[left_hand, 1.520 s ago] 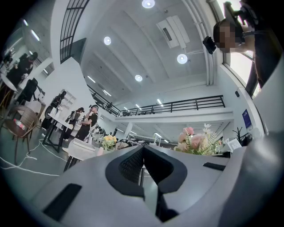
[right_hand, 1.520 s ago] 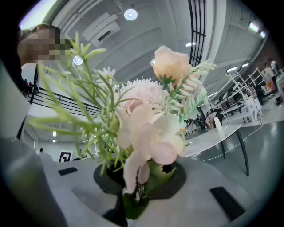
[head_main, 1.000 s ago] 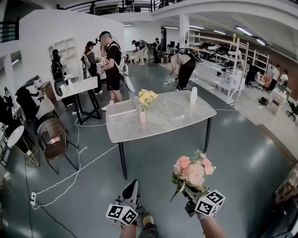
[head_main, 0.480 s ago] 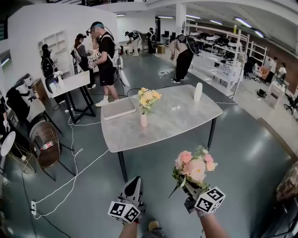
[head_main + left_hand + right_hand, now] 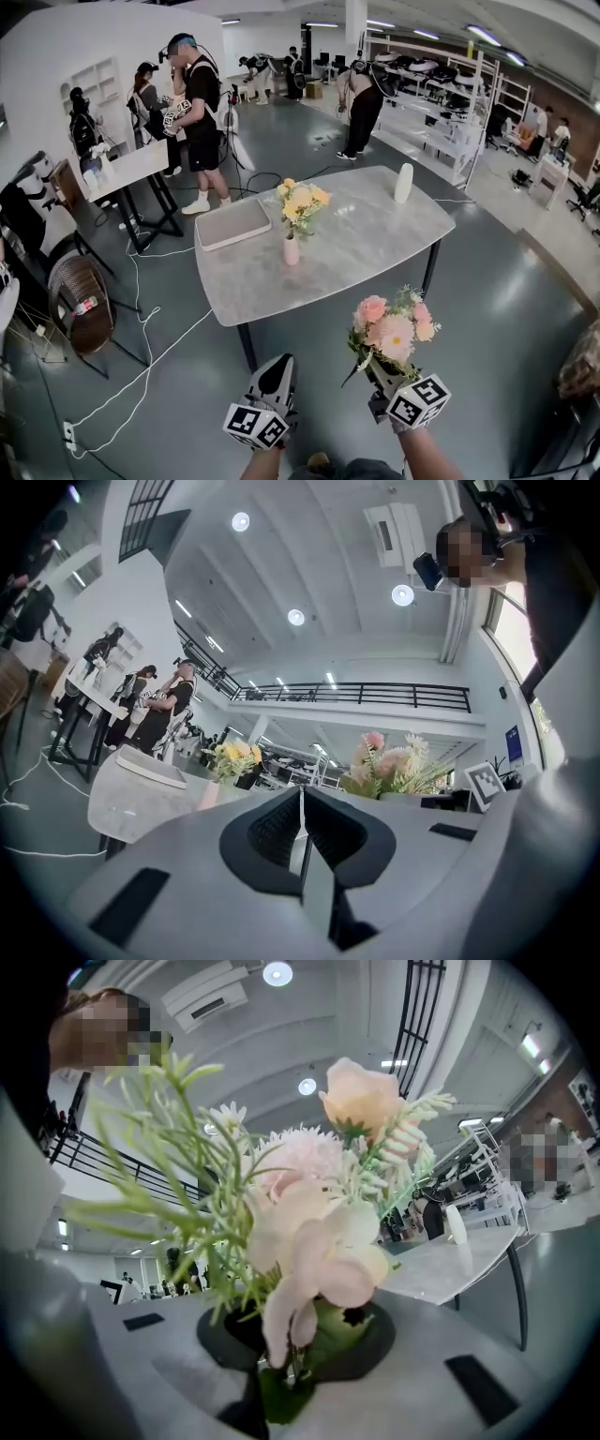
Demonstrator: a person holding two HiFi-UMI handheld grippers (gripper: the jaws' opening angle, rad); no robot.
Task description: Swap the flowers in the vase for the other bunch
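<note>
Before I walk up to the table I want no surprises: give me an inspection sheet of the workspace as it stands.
Surface: grey table, mostly bare.
Job's things: vase stands upright on the table, holding the yellow flowers; the pink bunch is off the table, in the right gripper.
Clutter: flat pale tray at the table's far left; white container upright at its far right.
Grippers: left gripper fingers together, empty; right gripper shut on the pink bunch's stems.
Cables: white cable across the floor left of the table.
Surroundings: people beyond the table; wicker chair at left; shelving behind.
</note>
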